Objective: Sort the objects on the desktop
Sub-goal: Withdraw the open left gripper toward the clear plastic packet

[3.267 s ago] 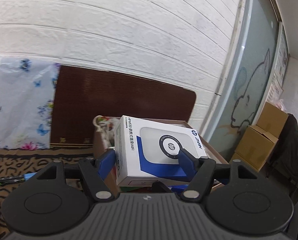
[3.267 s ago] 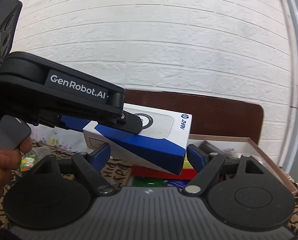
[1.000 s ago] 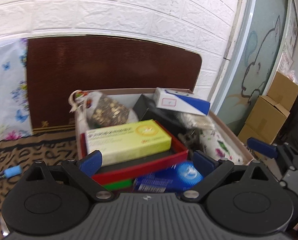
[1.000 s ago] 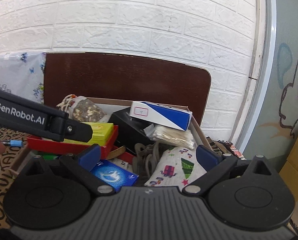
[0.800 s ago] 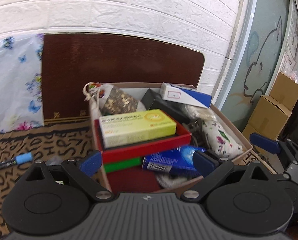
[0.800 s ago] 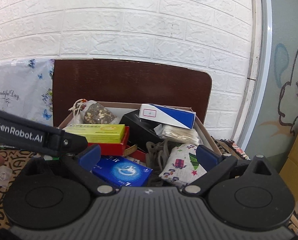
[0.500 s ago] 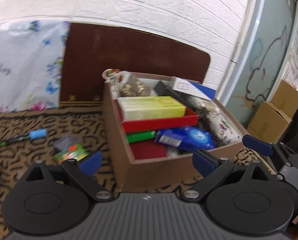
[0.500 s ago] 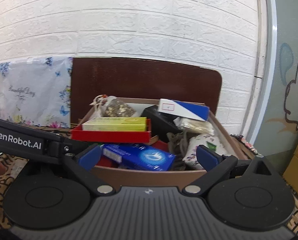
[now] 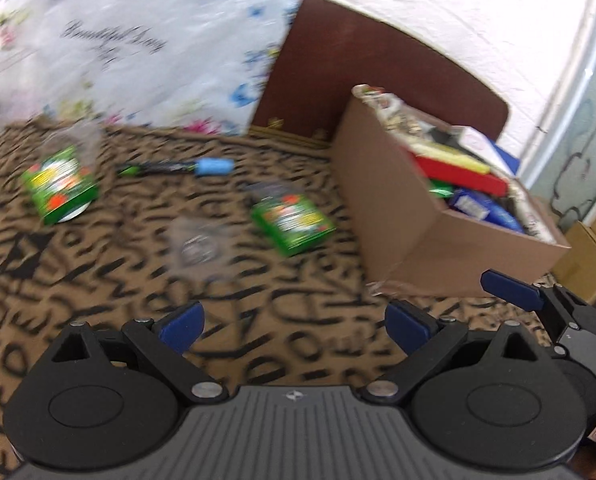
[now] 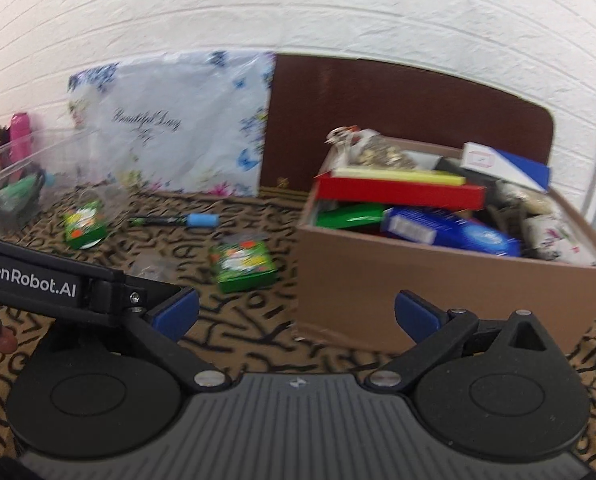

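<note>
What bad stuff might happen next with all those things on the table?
The cardboard box is piled high; the white and blue box on top might slide off if more goes in. The clear packet is hard to see and could be missed. Both the left gripper and right gripper are open and close together, so they might bump.

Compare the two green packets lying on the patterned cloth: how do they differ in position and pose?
The nearer green packet lies close beside the brown box, while the farther green packet sits well left, near the clear plastic bin. The nearer one lies flat with its printed face up; the farther one looks propped up, though blur hides how. Both share green printed packaging, and neither is in a claw.
</note>
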Tool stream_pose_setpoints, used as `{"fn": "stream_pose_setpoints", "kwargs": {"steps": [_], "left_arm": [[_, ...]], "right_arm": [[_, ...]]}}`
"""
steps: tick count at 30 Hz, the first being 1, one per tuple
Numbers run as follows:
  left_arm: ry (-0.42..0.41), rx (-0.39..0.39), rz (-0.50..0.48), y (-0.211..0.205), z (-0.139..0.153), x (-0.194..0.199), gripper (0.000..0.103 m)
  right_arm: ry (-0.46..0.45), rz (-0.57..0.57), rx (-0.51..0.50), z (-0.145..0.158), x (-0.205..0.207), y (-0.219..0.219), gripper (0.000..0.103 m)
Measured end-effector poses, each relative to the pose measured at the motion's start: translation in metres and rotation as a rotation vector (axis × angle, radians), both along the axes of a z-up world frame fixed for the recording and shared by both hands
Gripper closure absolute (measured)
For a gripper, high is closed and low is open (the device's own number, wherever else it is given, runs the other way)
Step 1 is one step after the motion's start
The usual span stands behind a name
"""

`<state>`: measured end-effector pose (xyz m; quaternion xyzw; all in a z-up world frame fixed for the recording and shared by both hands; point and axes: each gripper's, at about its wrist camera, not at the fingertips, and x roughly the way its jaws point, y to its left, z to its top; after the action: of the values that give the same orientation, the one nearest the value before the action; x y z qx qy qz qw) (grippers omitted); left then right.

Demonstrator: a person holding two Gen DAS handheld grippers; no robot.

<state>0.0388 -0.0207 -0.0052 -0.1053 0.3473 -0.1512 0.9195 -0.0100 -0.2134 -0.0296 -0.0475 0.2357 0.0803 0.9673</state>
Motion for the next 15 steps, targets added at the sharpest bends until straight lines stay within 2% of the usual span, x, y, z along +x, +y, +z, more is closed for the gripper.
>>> {"fn": "stream_pose_setpoints", "kwargs": {"steps": [7,15], "left_arm": [[0.057,-0.018,0.105,0.038,-0.017,0.012,0.003],[0.047,-0.019,0.076,0.037,-0.029,0.049,0.007]], "right_arm": [[0.078,0.135,0.031,-0.020,0.008,0.033,0.002],[0.098,0.166,-0.018,-0.027,0.018,0.054,0.002]]}}
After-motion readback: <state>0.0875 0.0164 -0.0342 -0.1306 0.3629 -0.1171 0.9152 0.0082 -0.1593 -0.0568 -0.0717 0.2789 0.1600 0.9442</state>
